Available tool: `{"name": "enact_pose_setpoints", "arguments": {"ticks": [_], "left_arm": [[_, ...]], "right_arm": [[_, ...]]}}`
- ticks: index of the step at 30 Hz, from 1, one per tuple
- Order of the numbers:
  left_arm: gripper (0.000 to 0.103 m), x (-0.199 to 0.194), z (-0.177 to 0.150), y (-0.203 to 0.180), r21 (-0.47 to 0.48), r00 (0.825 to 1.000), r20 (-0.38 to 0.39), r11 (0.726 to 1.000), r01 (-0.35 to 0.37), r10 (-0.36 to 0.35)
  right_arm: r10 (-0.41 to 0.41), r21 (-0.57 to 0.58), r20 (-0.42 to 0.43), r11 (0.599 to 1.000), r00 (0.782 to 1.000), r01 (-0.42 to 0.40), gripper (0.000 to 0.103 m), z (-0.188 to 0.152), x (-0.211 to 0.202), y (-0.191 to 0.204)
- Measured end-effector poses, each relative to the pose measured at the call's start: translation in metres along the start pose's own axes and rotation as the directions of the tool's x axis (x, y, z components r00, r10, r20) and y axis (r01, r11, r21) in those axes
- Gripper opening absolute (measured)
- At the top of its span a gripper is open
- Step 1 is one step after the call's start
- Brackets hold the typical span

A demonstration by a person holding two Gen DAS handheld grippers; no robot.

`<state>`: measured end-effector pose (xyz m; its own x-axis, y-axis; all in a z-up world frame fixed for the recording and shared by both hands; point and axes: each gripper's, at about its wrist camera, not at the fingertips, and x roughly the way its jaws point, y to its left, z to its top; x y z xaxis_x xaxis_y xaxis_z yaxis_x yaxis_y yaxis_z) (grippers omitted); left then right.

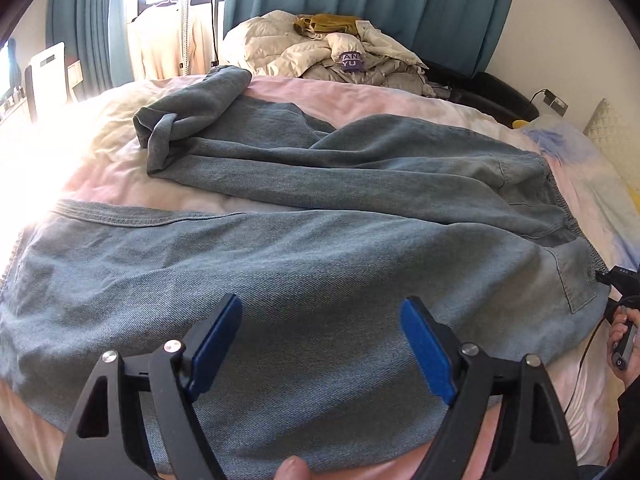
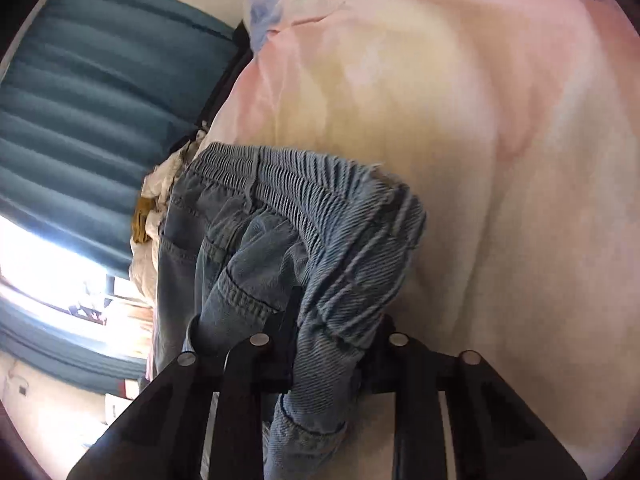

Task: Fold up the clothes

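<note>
**Denim trousers on bed: left gripper spread, right gripper pinching waistband**

The light-blue denim trousers [image 1: 304,280] lie across a bed covered with a pastel pink, yellow and blue bedsheet [image 1: 352,92]. In the left wrist view, the near leg runs flat across the foreground from the hem at the left to the waist at the right. The far leg [image 1: 280,152] lies behind it, apart at the hem end, with its lower portion folded back over itself at the upper left. A patch pocket shows near the waist at the right.

The left gripper [image 1: 322,344] hovers over the near leg. Its two blue-padded fingers [image 1: 216,344] are spread wide with denim visible between them; neither pad grips fabric.

The right gripper [image 2: 328,344] is pressed together on the elastic waistband [image 2: 320,200] of the trousers. The gathered, ribbed fabric bunches out from between the black fingers and drapes down below them. The pads themselves are hidden by the cloth. In the left wrist view, this gripper [image 1: 618,280] appears at the right edge, at the waist end, held by the person's right hand [image 1: 620,340].

Beyond the bed, a pile of cream quilted clothing [image 1: 320,52] lies against teal curtains [image 1: 420,4]. A pillow [image 1: 612,136] sits at the far right.
</note>
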<state>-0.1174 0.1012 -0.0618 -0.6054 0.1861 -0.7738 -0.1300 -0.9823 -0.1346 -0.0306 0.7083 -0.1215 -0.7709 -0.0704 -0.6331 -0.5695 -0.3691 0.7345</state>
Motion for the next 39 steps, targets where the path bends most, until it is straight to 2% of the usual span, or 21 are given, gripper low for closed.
{"name": "enact_pose_setpoints", "arguments": {"ticks": [1,3,6,12,18,22,24,26,28,29,31,32,35,37,39], "left_arm": [[0.083,0.001,0.000,0.000,0.000,1.000,-0.002,1.000,-0.006,0.006],[0.083,0.002,0.001,-0.001,0.000,1.000,-0.007,1.000,-0.012,0.012],[0.083,-0.001,0.001,-0.005,0.017,1.000,-0.006,1.000,-0.026,0.026],[0.083,-0.010,0.001,-0.010,0.039,0.999,0.003,0.999,-0.036,0.036],[0.083,-0.014,0.003,-0.005,0.028,0.999,0.010,0.999,-0.032,0.032],[0.083,-0.012,0.002,0.005,0.009,1.000,-0.008,1.000,-0.028,0.028],[0.083,-0.012,0.002,0.010,0.001,1.000,-0.019,1.000,-0.022,0.022],[0.083,-0.013,0.003,0.015,-0.012,1.000,-0.028,1.000,-0.010,0.009],[0.083,-0.015,0.005,0.018,-0.025,1.000,-0.029,1.000,0.002,-0.003],[0.083,-0.017,0.006,0.020,-0.032,1.000,-0.027,0.999,0.010,-0.011],[0.083,-0.021,0.006,0.022,-0.046,0.999,-0.022,0.999,0.025,-0.026],[0.083,-0.022,0.007,0.023,-0.052,0.999,-0.018,0.998,0.031,-0.032],[0.083,-0.028,0.007,0.028,-0.063,0.999,-0.005,0.997,0.050,-0.051],[0.083,-0.031,0.008,0.035,-0.075,0.998,0.004,0.995,0.059,-0.058],[0.083,-0.030,0.008,0.042,-0.100,0.998,0.011,0.993,0.066,-0.066]], "right_arm": [[0.014,0.027,0.011,1.000,1.000,-0.015,0.013,0.001,-0.002,-0.002],[0.006,-0.009,0.027,1.000,1.000,-0.006,0.011,0.001,-0.011,0.006],[-0.005,-0.135,0.102,0.991,0.995,0.019,0.010,0.001,-0.037,0.032],[-0.004,-0.165,0.203,0.985,0.979,0.039,0.010,0.018,-0.083,0.050],[-0.096,-0.120,0.253,0.984,0.963,0.130,0.010,0.036,-0.103,0.009],[-0.155,-0.060,0.203,0.984,0.967,0.170,0.010,0.033,-0.089,-0.037],[-0.169,-0.063,0.193,0.981,0.966,0.184,0.011,0.028,-0.082,-0.046],[-0.207,-0.116,0.206,0.965,0.957,0.234,0.015,0.024,-0.082,-0.037],[-0.254,-0.157,0.214,0.944,0.943,0.290,0.026,0.020,-0.087,-0.023],[-0.272,-0.170,0.214,0.935,0.938,0.310,0.028,0.017,-0.092,-0.018],[-0.293,-0.194,0.222,0.921,0.930,0.337,0.049,0.009,-0.106,-0.009],[-0.305,-0.207,0.238,0.911,0.922,0.355,0.053,0.003,-0.115,-0.003],[-0.320,-0.264,0.304,0.877,0.897,0.402,0.056,-0.014,-0.146,0.022],[-0.302,-0.313,0.349,0.855,0.887,0.414,0.059,-0.028,-0.166,0.045],[-0.266,-0.364,0.366,0.841,0.892,0.401,0.060,-0.046,-0.176,0.075]]}}
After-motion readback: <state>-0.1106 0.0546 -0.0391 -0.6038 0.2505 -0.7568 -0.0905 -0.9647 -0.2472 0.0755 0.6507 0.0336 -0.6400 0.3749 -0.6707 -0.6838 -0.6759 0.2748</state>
